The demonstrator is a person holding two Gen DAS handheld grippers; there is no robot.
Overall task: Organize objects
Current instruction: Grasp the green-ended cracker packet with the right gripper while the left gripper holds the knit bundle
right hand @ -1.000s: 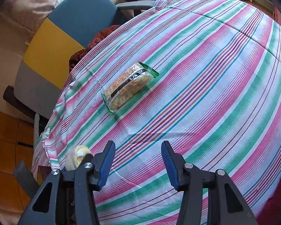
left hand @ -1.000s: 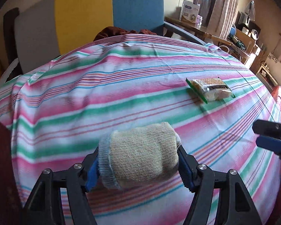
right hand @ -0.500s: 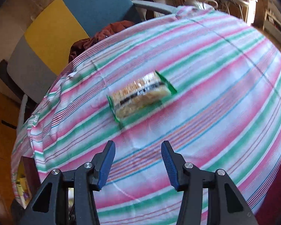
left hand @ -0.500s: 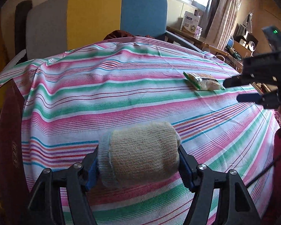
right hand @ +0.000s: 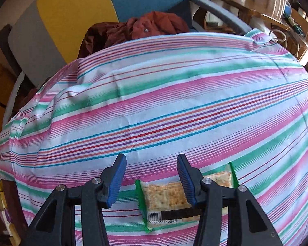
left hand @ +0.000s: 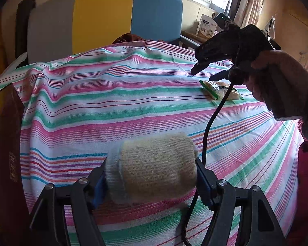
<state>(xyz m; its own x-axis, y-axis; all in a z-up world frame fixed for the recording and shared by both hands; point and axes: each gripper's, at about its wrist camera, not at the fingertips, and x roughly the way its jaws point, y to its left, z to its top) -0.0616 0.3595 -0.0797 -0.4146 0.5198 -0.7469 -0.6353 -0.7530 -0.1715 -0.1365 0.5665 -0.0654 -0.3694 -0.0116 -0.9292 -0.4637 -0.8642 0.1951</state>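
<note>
A beige knitted roll (left hand: 156, 168) with a pale blue rim sits crosswise between my left gripper's (left hand: 152, 182) blue pads, which are shut on it just above the striped tablecloth (left hand: 113, 106). A clear cracker packet (right hand: 166, 196) with green ends lies flat on the cloth. My right gripper (right hand: 152, 176) hangs open right over it, pointing steeply down; its right finger hides part of the packet. In the left wrist view a hand holds that right gripper (left hand: 203, 75) above the cracker packet (left hand: 221, 90) at the far right.
A chair (left hand: 104, 18) with grey, yellow and blue panels stands behind the table, a rust-red cloth (right hand: 137, 28) on its seat. The right gripper's black cable (left hand: 211, 127) dangles past the roll. A dark red object (left hand: 6, 143) sits at the left edge. Shelves with a box (left hand: 207, 27) stand behind.
The right gripper swept across the table and rolled, ending right over the cracker packet. The left gripper drifted slightly and kept the roll in its grip.
</note>
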